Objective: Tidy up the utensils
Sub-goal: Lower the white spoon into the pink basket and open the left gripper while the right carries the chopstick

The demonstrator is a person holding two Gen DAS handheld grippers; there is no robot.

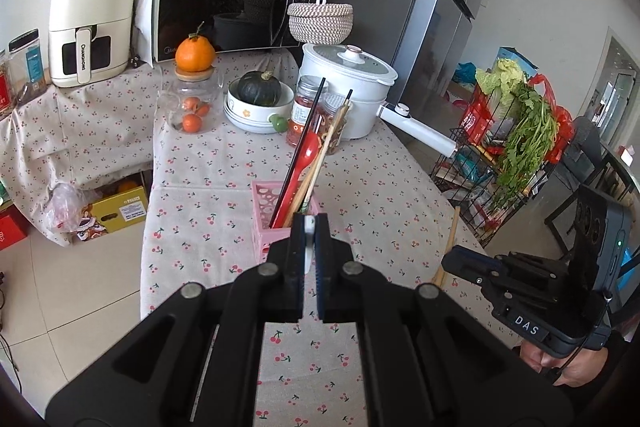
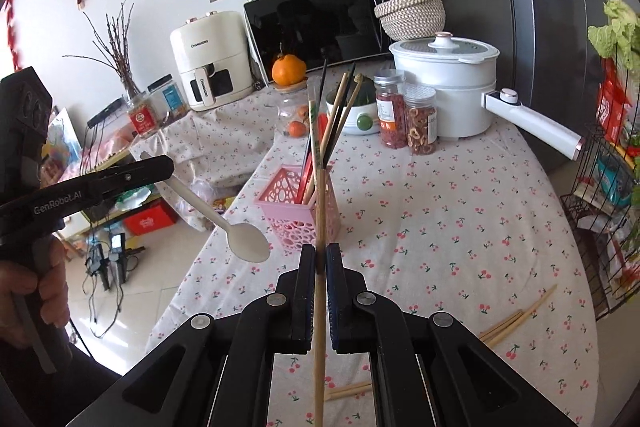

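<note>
- Right wrist view showed your right gripper [image 2: 320, 259] with its jaws closed tight on one wooden chopstick [image 2: 319, 327], which stood almost upright between the pads. It was pinched around its middle, so it could swing or slip if you tilted the wrist fast.
- Left gripper [image 2: 160, 163] held the white spoon [image 2: 224, 223] by the end of its handle, jaws closed on it, with the bowl hanging low past the left edge of the table [image 2: 460, 227]. With so short a hold, a bump could turn the spoon or drop it on the floor.
- Pink basket [image 2: 300, 215] stood near the left edge of the table, just ahead of both grippers, and it was already full of leaning chopsticks and a red spoon [image 1: 304, 159]. A utensil pushed in at an angle could catch on these or on the holes in the wall, and this light basket could tip or slide toward the edge.
- Both grippers were aiming at the same small opening; they could hit each other if you came in together.
- Loose chopsticks [image 2: 516, 319] lay near the front right edge of the table, and a sleeve could sweep them off.
</note>
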